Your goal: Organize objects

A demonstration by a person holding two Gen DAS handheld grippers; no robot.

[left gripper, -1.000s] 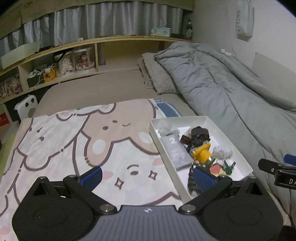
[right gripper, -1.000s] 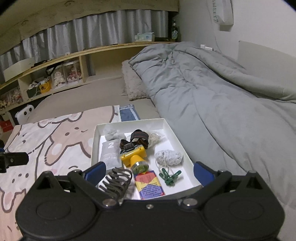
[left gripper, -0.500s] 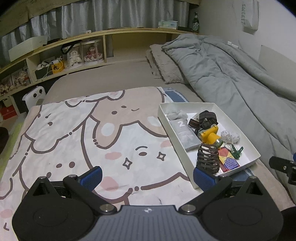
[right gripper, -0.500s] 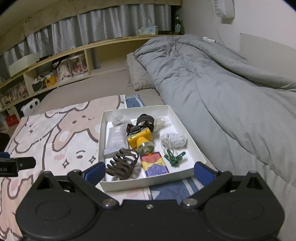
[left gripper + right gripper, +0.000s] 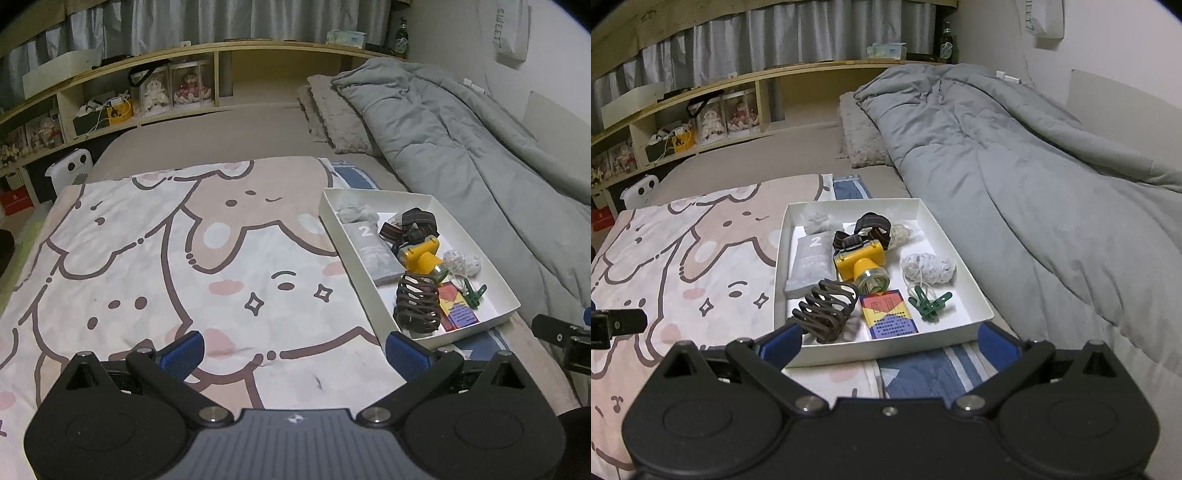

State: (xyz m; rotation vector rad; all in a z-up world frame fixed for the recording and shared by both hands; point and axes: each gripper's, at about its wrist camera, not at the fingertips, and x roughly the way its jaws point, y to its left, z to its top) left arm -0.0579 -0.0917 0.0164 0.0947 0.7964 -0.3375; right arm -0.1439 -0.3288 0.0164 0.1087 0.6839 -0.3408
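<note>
A white tray (image 5: pixel 964 273) sits on the bed, at the edge of a cartoon-print blanket (image 5: pixel 155 258) and beside a rumpled grey duvet (image 5: pixel 1034 177). Inside it lie a yellow headlamp (image 5: pixel 862 264), a dark hair claw (image 5: pixel 825 310) near the front wall, a grey pouch (image 5: pixel 810 264), a colourful card (image 5: pixel 888 314), green clothespins (image 5: pixel 929 302) and a ball of white string (image 5: pixel 927 267). The right hand-held gripper (image 5: pixel 888 341) hangs just before the tray, jaws spread wide and empty. The left hand-held gripper (image 5: pixel 295 349) hovers over the blanket, likewise spread and holding nothing.
</note>
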